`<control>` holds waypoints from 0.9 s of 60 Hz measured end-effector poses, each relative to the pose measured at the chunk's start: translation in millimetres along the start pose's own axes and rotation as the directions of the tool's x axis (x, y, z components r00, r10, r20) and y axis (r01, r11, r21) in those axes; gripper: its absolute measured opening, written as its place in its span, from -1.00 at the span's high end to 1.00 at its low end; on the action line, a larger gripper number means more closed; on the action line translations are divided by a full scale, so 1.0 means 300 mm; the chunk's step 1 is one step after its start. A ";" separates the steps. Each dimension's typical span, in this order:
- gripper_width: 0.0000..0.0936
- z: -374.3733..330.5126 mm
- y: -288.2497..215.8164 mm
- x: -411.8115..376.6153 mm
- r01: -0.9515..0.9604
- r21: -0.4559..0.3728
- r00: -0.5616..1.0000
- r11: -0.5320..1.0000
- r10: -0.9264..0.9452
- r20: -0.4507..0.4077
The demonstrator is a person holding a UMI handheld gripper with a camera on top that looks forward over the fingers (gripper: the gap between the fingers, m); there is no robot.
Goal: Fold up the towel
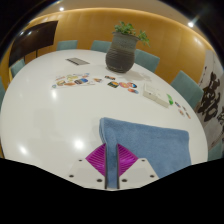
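Observation:
A blue towel (150,142) lies on the white oval table (50,115), just ahead of my fingers and spreading to the right. A strip of the towel's near edge runs between my two magenta pads (98,160), and both press on it. My gripper (112,162) is shut on the towel's edge, low over the table top. The part of the towel under the fingers is hidden.
A grey pot with a green plant (125,50) stands at the far side of the table. Small flat items (88,81) and a white box (157,98) lie beyond the towel. Teal chairs (186,88) ring the table. An orange wall is behind.

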State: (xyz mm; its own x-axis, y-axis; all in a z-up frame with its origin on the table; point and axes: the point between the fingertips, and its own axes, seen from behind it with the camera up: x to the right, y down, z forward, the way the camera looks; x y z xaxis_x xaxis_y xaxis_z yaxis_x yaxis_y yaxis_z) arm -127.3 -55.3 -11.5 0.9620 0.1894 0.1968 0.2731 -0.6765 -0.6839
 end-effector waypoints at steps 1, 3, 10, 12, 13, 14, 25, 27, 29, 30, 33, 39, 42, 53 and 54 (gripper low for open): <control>0.74 -0.001 0.003 0.008 0.013 0.002 1.000 1.000 -0.013 -0.007; 0.79 0.003 0.004 0.009 0.032 0.006 0.999 0.999 -0.032 -0.010; 0.85 0.001 0.005 0.008 0.039 0.002 0.999 0.999 -0.039 0.003; 0.86 -0.004 0.000 0.008 0.023 0.001 1.000 1.000 -0.023 0.018; 0.86 -0.007 -0.002 0.005 0.014 0.003 1.000 1.000 -0.014 0.026; 0.86 -0.010 -0.005 0.001 0.004 0.004 0.999 1.000 -0.004 0.035; 0.87 -0.172 -0.133 -0.109 -0.194 0.034 0.953 0.980 0.180 0.244; 0.87 -0.221 -0.180 -0.119 -0.240 0.042 0.932 0.970 0.218 0.291; 0.87 -0.272 -0.230 -0.120 -0.281 0.052 0.909 0.958 0.249 0.335; 0.87 -0.297 -0.256 -0.117 -0.302 0.058 0.896 0.952 0.263 0.357; 0.86 -0.362 -0.324 -0.112 -0.354 0.072 0.865 0.932 0.297 0.404; 0.87 -0.404 -0.365 -0.010 -0.427 0.062 0.821 0.902 0.358 0.445; 0.87 -0.386 -0.354 0.048 -0.454 0.047 0.812 0.890 0.391 0.433; 0.85 -0.213 -0.172 0.316 -0.460 0.005 0.846 0.888 0.436 0.307; 0.85 -0.197 -0.156 0.329 -0.461 -0.002 0.848 0.887 0.442 0.292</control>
State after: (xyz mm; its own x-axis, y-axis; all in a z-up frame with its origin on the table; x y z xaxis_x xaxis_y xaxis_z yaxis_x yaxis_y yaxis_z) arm -45.4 -46.9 81.3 0.9378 0.0697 -0.3401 -0.2012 -0.6892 -0.6961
